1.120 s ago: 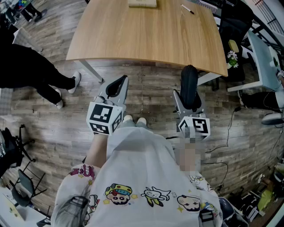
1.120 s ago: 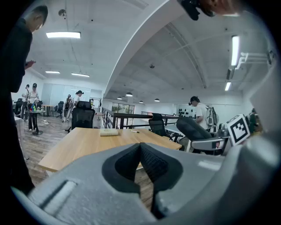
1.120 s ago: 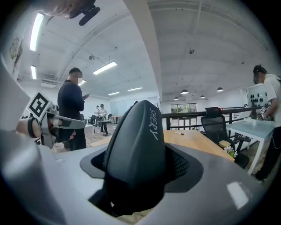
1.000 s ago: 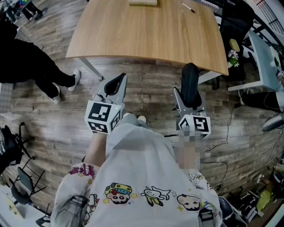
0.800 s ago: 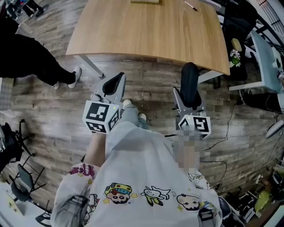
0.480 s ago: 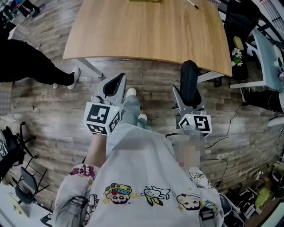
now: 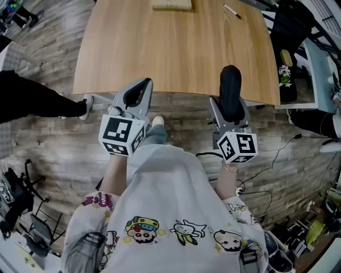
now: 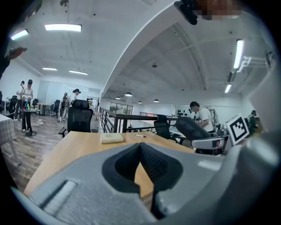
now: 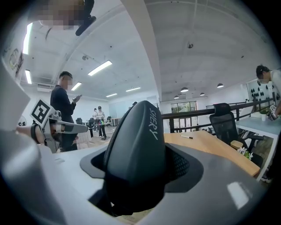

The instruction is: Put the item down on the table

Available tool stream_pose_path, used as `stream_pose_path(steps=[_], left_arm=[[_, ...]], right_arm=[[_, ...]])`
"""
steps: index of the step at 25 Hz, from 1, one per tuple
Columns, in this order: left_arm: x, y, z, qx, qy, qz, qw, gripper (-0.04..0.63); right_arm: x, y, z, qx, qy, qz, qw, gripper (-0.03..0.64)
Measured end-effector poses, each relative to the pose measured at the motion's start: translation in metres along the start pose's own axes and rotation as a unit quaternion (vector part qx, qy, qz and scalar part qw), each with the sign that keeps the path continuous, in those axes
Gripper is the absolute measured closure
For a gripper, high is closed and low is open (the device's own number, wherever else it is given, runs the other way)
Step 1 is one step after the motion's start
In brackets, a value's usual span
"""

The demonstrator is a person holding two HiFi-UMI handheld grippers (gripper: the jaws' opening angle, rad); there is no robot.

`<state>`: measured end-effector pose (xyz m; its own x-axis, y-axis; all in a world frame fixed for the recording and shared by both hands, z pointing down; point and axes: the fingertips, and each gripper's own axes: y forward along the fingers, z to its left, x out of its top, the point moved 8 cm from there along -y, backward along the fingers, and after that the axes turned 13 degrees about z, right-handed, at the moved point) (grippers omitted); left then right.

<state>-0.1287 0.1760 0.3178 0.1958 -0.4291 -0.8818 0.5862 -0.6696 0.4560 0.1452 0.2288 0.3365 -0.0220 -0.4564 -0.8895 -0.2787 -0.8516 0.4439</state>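
Now 1 black item (image 7: 230, 80) in rt hand-held gripper (image 7: 229, 105), 1 table (image 7: 176, 50) ahead.

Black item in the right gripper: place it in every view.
Head view: black item right of centre, over the table's near edge.
Left gripper view: black item far right, beside a marker cube.
Right gripper view: black item centre, clamped between the jaws.
Shared landmark: the pen on the table.

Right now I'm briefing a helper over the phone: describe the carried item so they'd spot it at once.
Find the big wooden table, then its near edge, where the right hand-held gripper points. Clamped in it is a black item, rounded and oblong, with white lettering; the left hand-held gripper beside it holds nothing.
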Motion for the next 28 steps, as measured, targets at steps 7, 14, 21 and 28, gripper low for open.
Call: stream_pose_path(steps=[7, 14, 21, 28], left_arm=[[0.009, 0.031, 0.043, -0.024, 0.003, 0.013, 0.9996, 0.595], [0.004, 0.047, 0.061, -0.052, -0.01, 0.036, 0.998, 0.595], [0.002, 0.065, 0.07, -0.057, -0.021, 0.047, 0.997, 0.595], [0.011, 0.087, 0.079, -0.035, -0.032, 0.044, 0.9979, 0.595]], right_arm=[[0.014, 0.04, 0.009, -0.015, 0.017, 0.001, 1.0, 0.276], [0.009, 0.049, 0.014, -0.033, 0.041, 0.028, 0.998, 0.276], [0.01, 0.064, 0.002, -0.04, 0.042, 0.053, 0.997, 0.276], [0.024, 0.094, -0.02, -0.021, 0.029, 0.054, 0.998, 0.276]])
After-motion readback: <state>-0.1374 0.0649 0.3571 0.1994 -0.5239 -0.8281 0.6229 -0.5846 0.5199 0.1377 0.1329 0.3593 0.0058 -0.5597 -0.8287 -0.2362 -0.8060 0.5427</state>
